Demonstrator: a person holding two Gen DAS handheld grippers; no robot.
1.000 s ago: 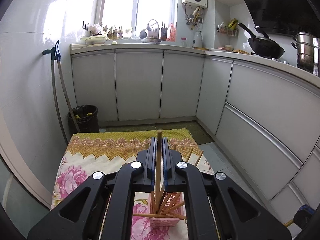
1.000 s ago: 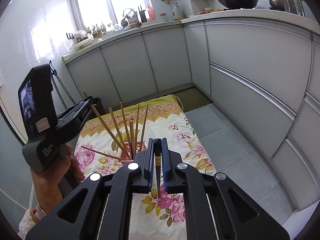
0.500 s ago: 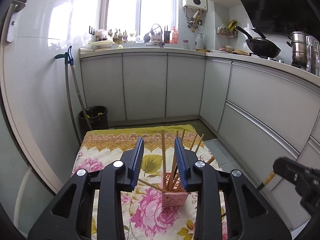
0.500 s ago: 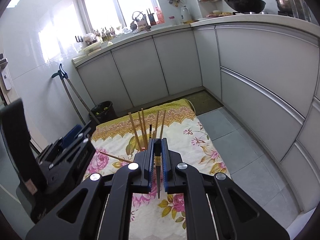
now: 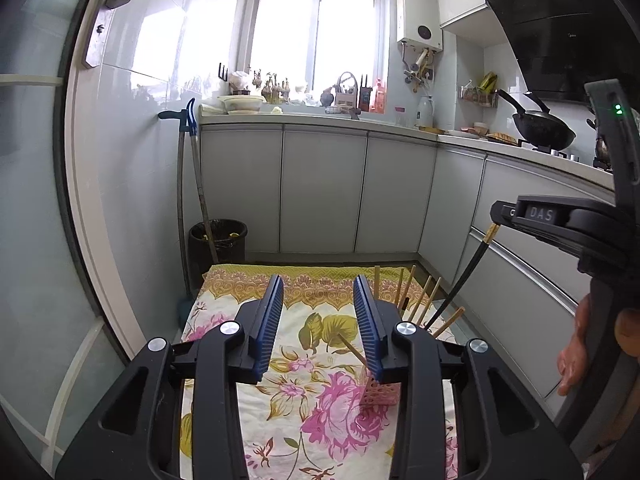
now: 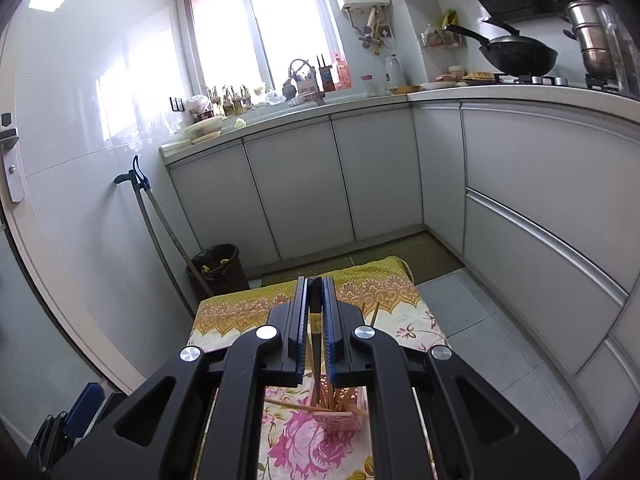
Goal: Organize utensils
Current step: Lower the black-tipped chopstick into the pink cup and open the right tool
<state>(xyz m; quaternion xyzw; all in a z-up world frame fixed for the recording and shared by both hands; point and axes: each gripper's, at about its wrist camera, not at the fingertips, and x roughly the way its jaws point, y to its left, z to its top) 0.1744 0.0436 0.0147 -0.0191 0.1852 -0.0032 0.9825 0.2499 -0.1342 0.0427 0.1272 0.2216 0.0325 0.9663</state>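
- The left gripper [image 5: 319,322] is spread wide with nothing between its fingers, above the floral cloth [image 5: 296,392].
- The pink holder [image 5: 379,391] of wooden chopsticks [image 5: 418,300] stands just right of it, partly hidden by its right finger.
- The right gripper [image 6: 315,322] is clamped on a dark chopstick [image 6: 316,354], whose lower end reaches into the holder [image 6: 340,416] directly below.

Black tongs [image 5: 318,320], blue ribbed pads [image 5: 269,326], 4 silver screws; bare hand [image 5: 580,350].
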